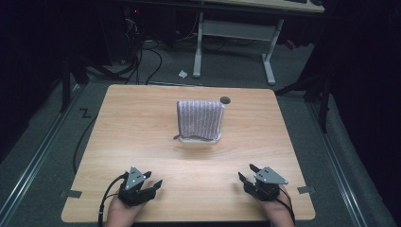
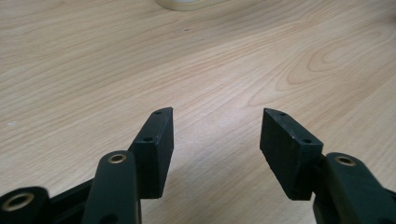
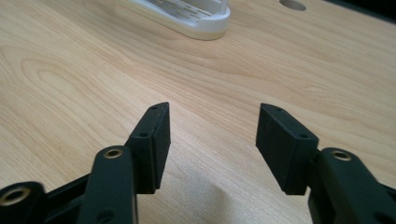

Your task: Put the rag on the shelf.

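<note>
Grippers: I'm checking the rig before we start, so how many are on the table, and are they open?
2. The left gripper rests at the table's near-left edge, the right gripper near-right; both open.

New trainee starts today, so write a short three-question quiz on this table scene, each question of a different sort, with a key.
1. True or false: the left gripper grips the striped cloth.
2. Multiple choice: the cloth hangs over A) a white rack at mid-table, B) a chair, C) the near table edge.
3. Fill in: the jaws of the right gripper stand ____, with only bare table between them.

Key: 1 false, it sits apart near the front edge; 2 A; 3 open.
</note>
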The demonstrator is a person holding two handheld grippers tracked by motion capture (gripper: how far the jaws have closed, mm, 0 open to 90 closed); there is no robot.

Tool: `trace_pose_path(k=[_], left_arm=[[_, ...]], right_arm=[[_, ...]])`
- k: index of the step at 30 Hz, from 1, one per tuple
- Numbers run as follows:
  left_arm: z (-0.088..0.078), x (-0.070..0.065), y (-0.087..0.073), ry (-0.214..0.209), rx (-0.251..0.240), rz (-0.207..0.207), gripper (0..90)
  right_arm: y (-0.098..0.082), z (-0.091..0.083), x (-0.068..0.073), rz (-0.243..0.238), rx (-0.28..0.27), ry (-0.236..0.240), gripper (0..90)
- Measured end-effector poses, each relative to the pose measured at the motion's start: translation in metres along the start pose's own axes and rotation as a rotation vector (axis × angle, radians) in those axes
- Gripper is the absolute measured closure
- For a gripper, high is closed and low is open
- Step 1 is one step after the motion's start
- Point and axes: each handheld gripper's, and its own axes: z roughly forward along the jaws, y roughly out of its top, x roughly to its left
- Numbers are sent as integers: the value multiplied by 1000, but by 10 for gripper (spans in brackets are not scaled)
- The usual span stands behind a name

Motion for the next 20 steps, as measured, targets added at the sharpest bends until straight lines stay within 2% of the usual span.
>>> trace_pose_path(k=[1,3,5,8,20], left_arm=[[2,2,1,1,-9,-4,440],[6,4,3,5,-6,-3,433],[8,6,2,-6,1,-14,433],[6,6,1,-2,2,-17,431],[7,8,0,-15,1,-40,417]], right_arm=[[2,1,-1,21,-5,9,430],[6,4,-1,20,-21,10,427],[6,9,1,3,-14,12,427],[2,12,-1,30,6,32,429],[1,5,-13,75,-16,21,429]])
